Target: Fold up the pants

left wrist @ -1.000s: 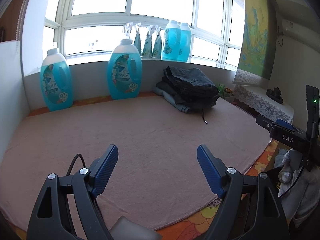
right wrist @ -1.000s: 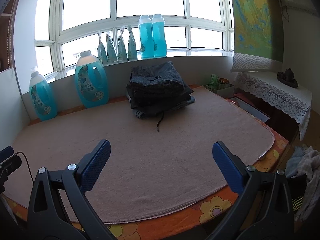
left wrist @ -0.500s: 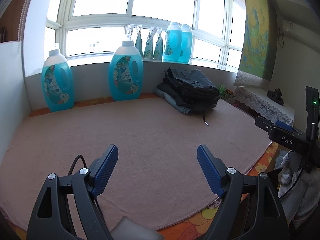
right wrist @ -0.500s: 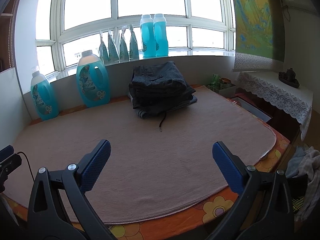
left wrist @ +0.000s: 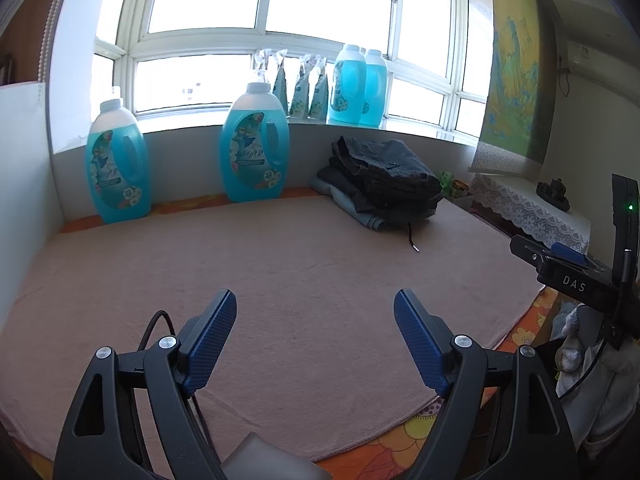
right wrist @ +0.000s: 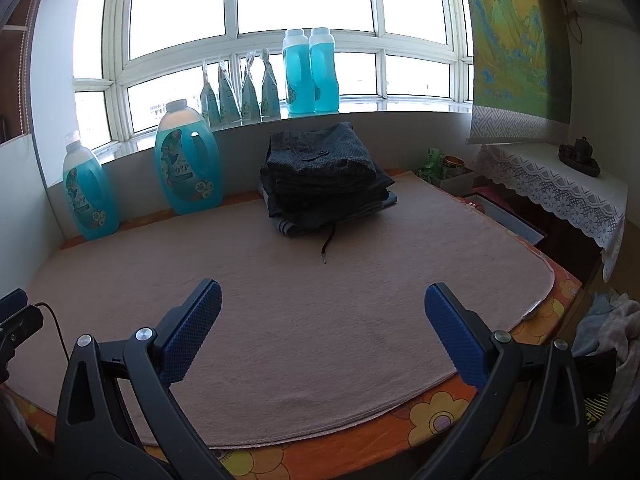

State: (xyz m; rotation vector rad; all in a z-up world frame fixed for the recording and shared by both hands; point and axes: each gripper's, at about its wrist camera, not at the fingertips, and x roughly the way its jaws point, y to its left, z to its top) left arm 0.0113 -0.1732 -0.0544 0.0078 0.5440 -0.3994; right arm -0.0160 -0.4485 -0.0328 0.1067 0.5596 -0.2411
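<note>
Hovering over the near edge of the pink mat (left wrist: pixel 304 272), the left gripper (left wrist: pixel 315 320) has its blue pads spread wide with nothing between them. Right gripper (right wrist: pixel 323 312) same: jaws apart, empty, above the mat's front part. Folded pants stack (right wrist: pixel 320 176) sits at the mat's far side, close to the grey wall under the window sill, well apart from both grippers; dark grey pair on top, bluish fabric at the bottom. A black drawstring (right wrist: pixel 327 246) trails out of the stack toward the front and lies on the mat. Mat surface between grippers and stack is bare, nothing in the path.

Around: two big blue detergent bottles stand on the orange floral cloth (right wrist: pixel 436 416) behind the mat, one at far left (left wrist: pixel 118 164), one nearer the stack (left wrist: pixel 256 150), neither touching the pants. Two more blue bottles (right wrist: pixel 310 72) and a row of refill pouches (right wrist: pixel 240 92) are on the sill. White panel (left wrist: pixel 20 184) borders the mat on the left. To the right, a lace-covered shelf (right wrist: pixel 560 184), small tins (right wrist: pixel 444 168) beside the mat's corner, a scroll painting (right wrist: pixel 512 40) on the wall. Crumpled clothes pile (right wrist: pixel 612 328) lies off the right edge, low. In the left wrist view the right tool's body with "DAS" lettering (left wrist: pixel 572 280) shows at right, green light on.
</note>
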